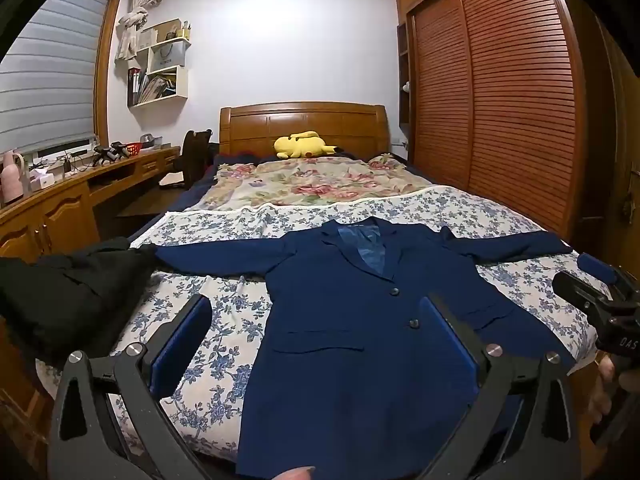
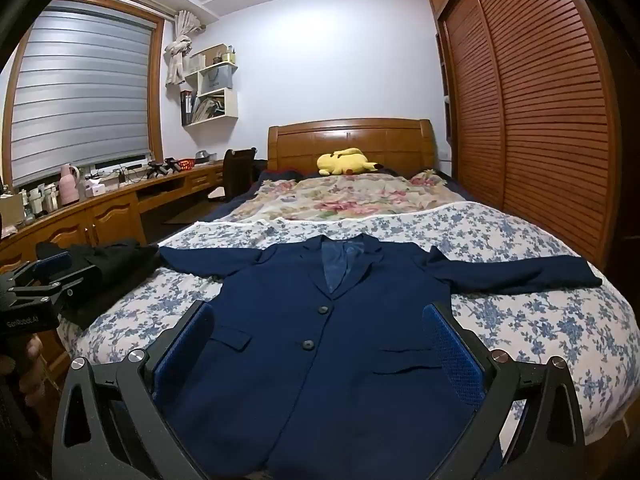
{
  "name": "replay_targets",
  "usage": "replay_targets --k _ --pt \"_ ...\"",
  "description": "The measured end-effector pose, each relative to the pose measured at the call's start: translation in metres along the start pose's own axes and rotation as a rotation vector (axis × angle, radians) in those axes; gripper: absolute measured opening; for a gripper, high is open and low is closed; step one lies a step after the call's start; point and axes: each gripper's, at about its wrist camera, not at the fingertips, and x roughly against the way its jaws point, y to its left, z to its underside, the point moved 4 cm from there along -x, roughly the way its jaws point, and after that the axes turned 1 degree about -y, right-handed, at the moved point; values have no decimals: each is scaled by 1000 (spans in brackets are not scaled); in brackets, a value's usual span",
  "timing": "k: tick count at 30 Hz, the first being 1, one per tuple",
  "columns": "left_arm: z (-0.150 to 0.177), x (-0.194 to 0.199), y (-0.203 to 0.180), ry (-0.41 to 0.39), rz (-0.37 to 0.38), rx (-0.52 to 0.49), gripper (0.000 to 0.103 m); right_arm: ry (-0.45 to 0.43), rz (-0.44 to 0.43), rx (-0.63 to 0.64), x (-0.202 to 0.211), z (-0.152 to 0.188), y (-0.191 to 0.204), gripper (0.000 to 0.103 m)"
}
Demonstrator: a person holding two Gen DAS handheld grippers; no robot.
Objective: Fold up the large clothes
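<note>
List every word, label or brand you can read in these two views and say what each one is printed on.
"GenRobot.AI": on the black body of the left gripper, at the left edge of the right wrist view.
"DAS", cut off by the frame edge: on the black body of the right gripper, in the left wrist view.
Print on the grey shopping bag on the wall shelf: too small to read.
Binder spines on that shelf: too blurred to read.

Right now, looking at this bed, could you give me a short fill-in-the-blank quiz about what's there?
1. The blue jacket lies flat with both sleeves spread ____.
2. The plush toy by the headboard is ____ in colour.
3. The black garment lies at the bed's ____ edge.
4. Both the left gripper and the right gripper are ____.

Missing words: out; yellow; left; open
</note>
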Motion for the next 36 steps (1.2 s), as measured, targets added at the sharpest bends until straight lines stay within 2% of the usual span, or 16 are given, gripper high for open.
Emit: replay_targets --k 36 --pt "-2 7 9 -2 -4 -4 103 12 -17 -10 0 3 -3 103"
